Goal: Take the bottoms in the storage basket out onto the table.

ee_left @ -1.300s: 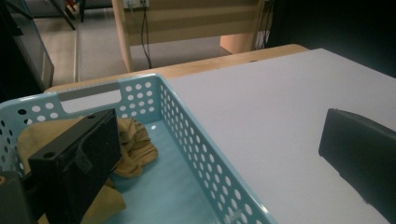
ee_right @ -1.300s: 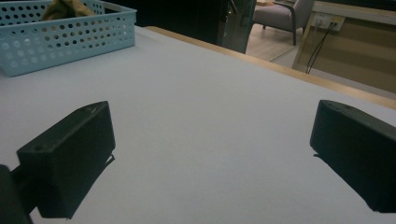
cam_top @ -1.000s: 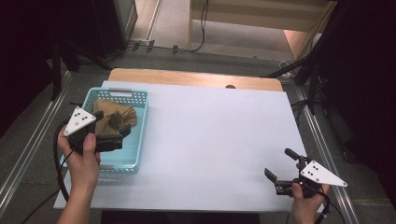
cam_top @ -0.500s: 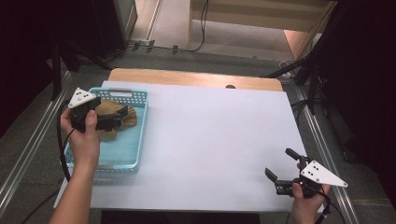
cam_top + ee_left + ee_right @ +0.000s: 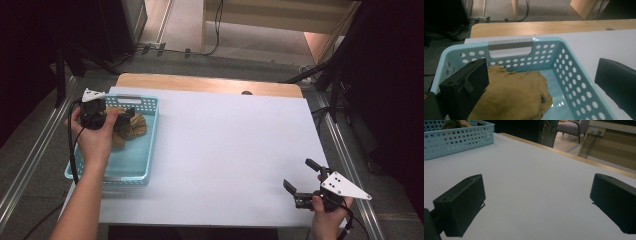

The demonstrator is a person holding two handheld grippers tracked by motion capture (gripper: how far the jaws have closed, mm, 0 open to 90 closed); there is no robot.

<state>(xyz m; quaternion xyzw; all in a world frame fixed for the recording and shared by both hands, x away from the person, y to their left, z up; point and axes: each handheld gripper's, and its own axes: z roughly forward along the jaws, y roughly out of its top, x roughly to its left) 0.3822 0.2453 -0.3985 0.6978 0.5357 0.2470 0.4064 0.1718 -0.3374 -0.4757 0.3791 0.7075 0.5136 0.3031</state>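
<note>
Left gripper view: left gripper (image 5: 541,82), jaws wide apart, hovers over the crumpled tan suede cloth (image 5: 516,96) lying in the perforated light-blue plastic basket (image 5: 574,75); descend onto a raised fold before closing; right gripper (image 5: 306,181) waits open, empty, over the white table (image 5: 230,150).

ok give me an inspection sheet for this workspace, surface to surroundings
surface: white table top with a wooden strip along the far edge, bare in the middle
job's things: light blue perforated basket at the left, tan cloth bunched inside it
clutter: nothing seen
grippers: left hand-held gripper over the basket, jaws open above the cloth; right hand-held gripper at the near right edge, jaws open, holding nothing
cables: black cable trails from the left hand-held gripper; more cables on the floor beyond the table
surroundings: grey floor, wooden furniture, dark areas at both sides
</note>
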